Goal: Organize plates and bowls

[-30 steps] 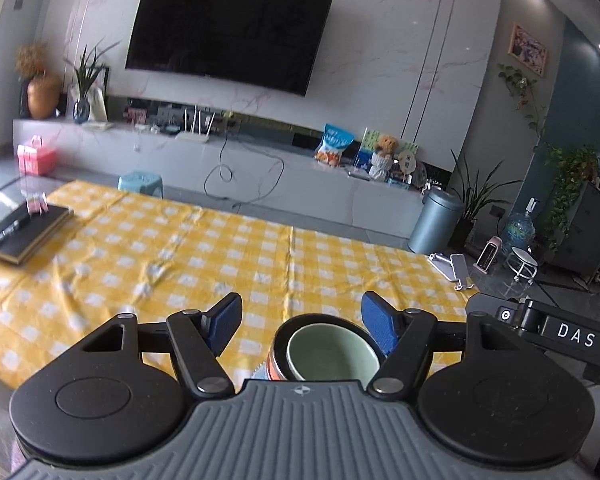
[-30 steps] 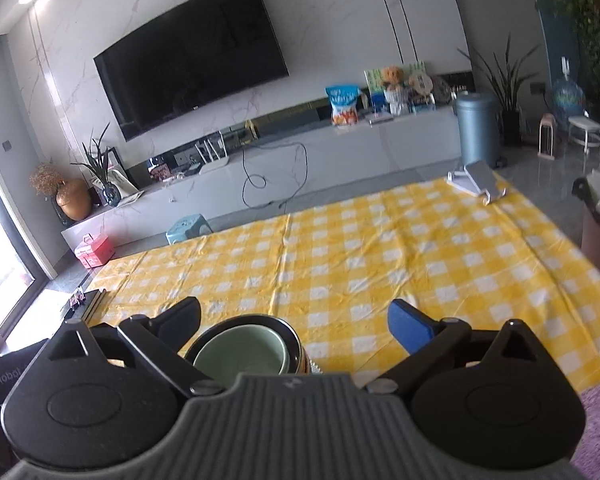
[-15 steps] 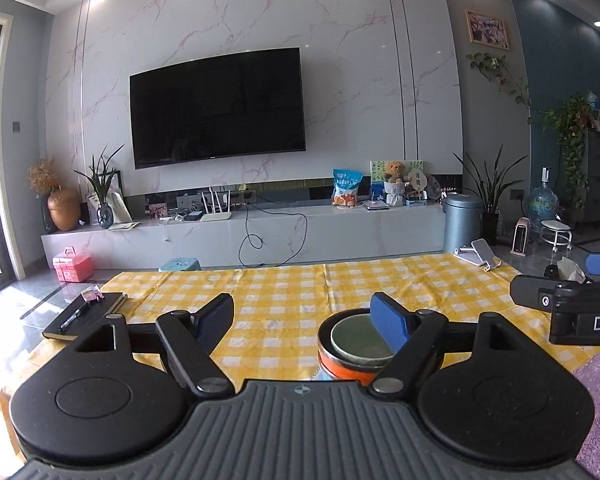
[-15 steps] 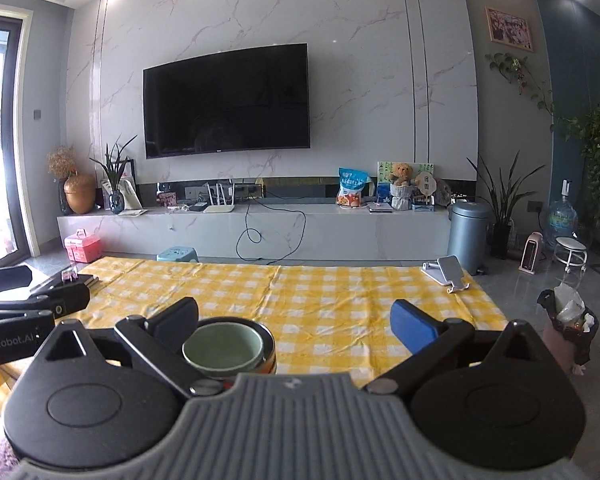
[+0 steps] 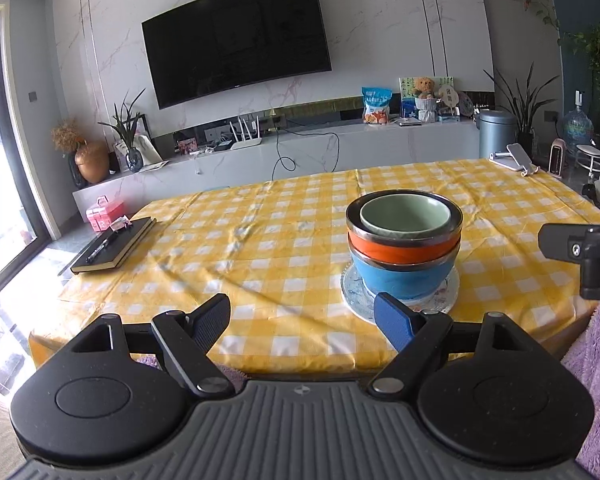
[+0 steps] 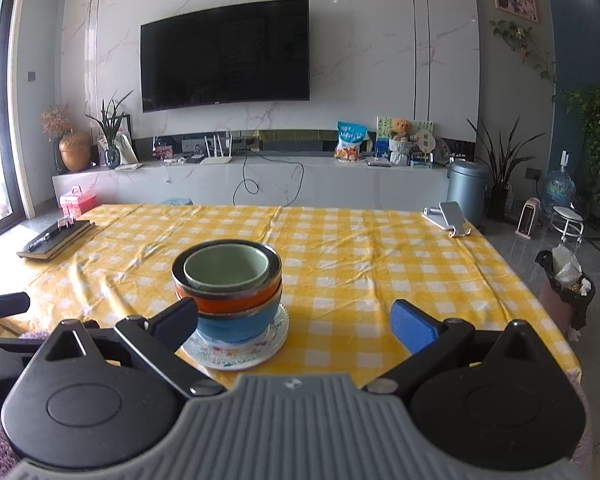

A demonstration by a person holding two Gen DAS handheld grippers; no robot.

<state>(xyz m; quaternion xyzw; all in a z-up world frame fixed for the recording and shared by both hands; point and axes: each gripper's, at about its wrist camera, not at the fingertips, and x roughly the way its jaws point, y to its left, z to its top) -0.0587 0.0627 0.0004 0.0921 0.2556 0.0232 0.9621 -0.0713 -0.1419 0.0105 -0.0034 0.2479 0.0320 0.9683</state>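
Green bowl (image 5: 405,216) nests in orange bowl (image 5: 404,246), atop blue bowl (image 5: 404,280), seemingly on plate (image 5: 356,292).

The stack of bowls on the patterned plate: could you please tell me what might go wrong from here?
1. The small pale green bowl sits off-centre inside the orange metal-rimmed bowl, above the blue bowl; a nudge could tip the tall stack.
2. The patterned white plate lies near the table's front edge, so a push could slide it off.
3. The yellow checked tablecloth is wrinkled and could snag.
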